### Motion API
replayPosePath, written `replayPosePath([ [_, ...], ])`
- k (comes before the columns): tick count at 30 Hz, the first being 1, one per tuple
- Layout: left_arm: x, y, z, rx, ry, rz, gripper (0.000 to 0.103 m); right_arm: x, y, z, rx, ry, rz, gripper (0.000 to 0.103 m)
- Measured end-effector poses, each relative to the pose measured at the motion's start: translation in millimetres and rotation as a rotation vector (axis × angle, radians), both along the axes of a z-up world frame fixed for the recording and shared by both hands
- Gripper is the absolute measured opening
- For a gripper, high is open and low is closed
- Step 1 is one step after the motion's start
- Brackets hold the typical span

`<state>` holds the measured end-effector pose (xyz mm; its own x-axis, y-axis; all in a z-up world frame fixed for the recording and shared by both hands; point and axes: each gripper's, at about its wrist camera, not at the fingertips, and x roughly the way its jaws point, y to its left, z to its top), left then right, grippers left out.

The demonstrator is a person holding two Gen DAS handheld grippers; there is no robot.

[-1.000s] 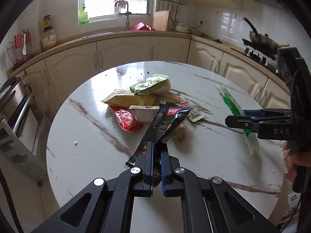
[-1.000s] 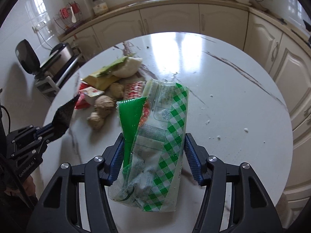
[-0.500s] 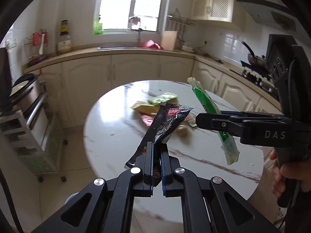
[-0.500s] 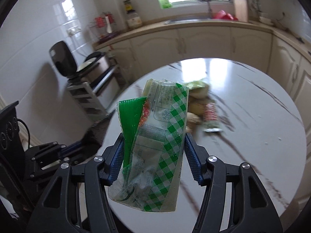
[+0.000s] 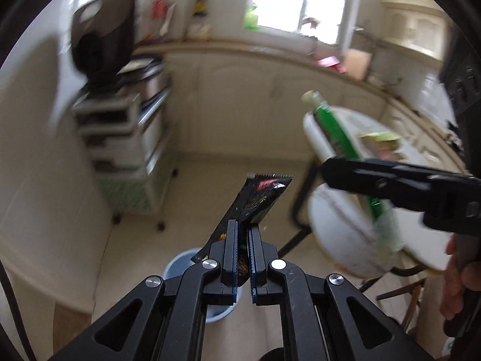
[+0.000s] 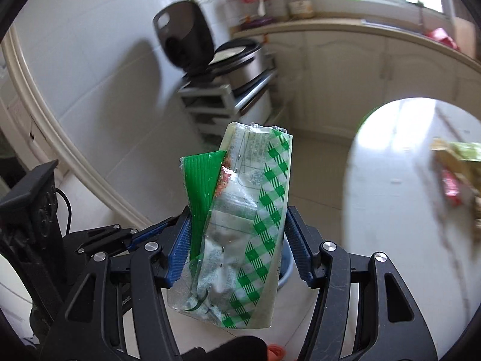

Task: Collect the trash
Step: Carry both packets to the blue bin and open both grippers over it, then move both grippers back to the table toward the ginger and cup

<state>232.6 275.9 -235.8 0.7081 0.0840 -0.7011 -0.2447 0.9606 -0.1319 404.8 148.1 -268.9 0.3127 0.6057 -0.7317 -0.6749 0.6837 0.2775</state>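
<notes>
Both grippers have swung off the table toward the floor. Left gripper (image 5: 243,234) is clamped on a black sachet (image 5: 258,201) above the blue bin (image 5: 180,266). Right gripper (image 6: 237,234) pinches a green-checked wrapper (image 6: 255,210). Neither is dropped yet; wrappers (image 6: 457,165) remain near the table's far edge.

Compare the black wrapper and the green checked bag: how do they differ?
The black wrapper is dark, narrow and opaque; the green checked bag is clear, wider and crumpled. The left gripper pinches the wrapper with its jaws nearly together; the right gripper holds the bag with jaws set well apart. Both are empty packets held off the table.
</notes>
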Motion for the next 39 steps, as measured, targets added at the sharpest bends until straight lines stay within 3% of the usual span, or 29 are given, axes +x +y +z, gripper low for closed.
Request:
replayPosePath([
  [5, -3, 42, -49, -0.055, 0.093, 0.057, 0.003, 2, 44, -39, -0.043, 0.038, 0.03, 0.057],
  [12, 41, 77, -97, -0.12, 0.175, 0.074, 0.002, 29, 73, -106, -0.136, 0.116, 0.025, 0.057],
  [18, 75, 84, -114, -0.095, 0.236, 0.158, 0.007, 48, 89, -154, -0.177, 0.192, 0.035, 0.057],
  [24, 61, 85, -117, -0.034, 0.277, 0.257, 0.018, 55, 103, -179, -0.175, 0.239, 0.032, 0.068],
  [28, 44, 81, -101, -0.017, 0.249, 0.304, 0.039, 52, 104, -169, -0.163, 0.198, 0.016, 0.091],
  [32, 33, 59, -66, 0.026, 0.176, 0.32, 0.045, 39, 94, -127, -0.124, 0.119, 0.001, 0.091],
  [39, -1, -9, 18, 0.108, -0.065, 0.271, 0.079, 3, 44, -17, 0.002, -0.094, -0.08, 0.098],
])
